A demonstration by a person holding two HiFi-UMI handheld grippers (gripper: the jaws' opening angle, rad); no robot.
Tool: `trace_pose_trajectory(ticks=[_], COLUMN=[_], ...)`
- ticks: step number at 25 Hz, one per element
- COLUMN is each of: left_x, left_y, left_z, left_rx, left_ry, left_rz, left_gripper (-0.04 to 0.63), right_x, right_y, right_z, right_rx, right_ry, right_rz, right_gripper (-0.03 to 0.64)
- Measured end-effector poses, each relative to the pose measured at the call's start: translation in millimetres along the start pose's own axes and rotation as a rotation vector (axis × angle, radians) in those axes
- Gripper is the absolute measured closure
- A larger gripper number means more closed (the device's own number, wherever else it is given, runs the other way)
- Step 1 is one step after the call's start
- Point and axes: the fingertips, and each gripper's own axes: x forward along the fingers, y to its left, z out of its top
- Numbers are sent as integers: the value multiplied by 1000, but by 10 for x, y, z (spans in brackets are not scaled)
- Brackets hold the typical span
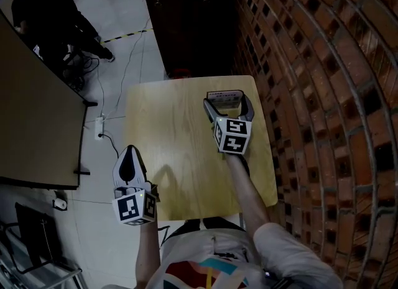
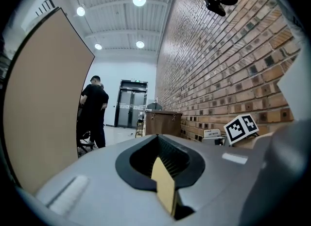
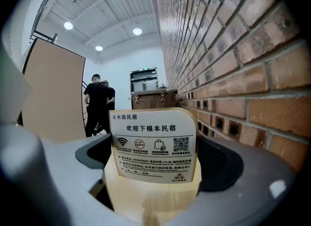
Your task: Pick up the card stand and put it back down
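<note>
We see the right claw (image 1: pixel 228 100) reached out over the far right part of the wooden desk (image 1: pixel 180 157), close to the brick wall (image 1: pixel 323 95). Its two jaws are spread wide and lie to either side of the card stand (image 1: pixel 225 97), which rests on the desk near its far edge. In the right gripper view, the card stand (image 3: pixel 154 145) stands upright between the jaws of the claw (image 3: pixel 155 154), with its printed face turned towards the camera. We can make out a row of small icons and a square code on the card, and a pale wooden base under it. A dark gap shows between the base and the left jaw, so we take this claw as released. We cannot tell whether the right jaw touches the base.

The left claw (image 1: pixel 129 151) hangs over the near left edge of the desk, well apart from the stand, with its marker cube (image 1: pixel 134 207) towards us. In the left gripper view, its jaws (image 2: pixel 158 140) are pressed together at the tips and clenched on nothing we can name.

Beyond the desk stands a dark cabinet (image 1: pixel 193 27). To the left is a large brown board (image 1: pixel 31 120), with a power strip (image 1: pixel 101 126) on the floor beside it. A person in black (image 1: pixel 50 14) is at the far left.
</note>
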Motion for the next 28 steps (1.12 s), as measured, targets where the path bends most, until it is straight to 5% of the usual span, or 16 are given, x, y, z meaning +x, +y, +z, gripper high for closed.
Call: trace_pose_trajectory(ticks=[18,28], left_x=[-268,-350], left_y=[-38,-100], left_z=[120,219], left_rx=[-7,11], left_ry=[-72,-82], left_rz=[-19,-55], left_gripper=[591,591], right_x=[-1608,-2031], right_y=[316,434], right_z=[540,738], right_rx=[33,52], right_ry=[-160,-228], right_rz=[95,103], right_gripper=[80,80])
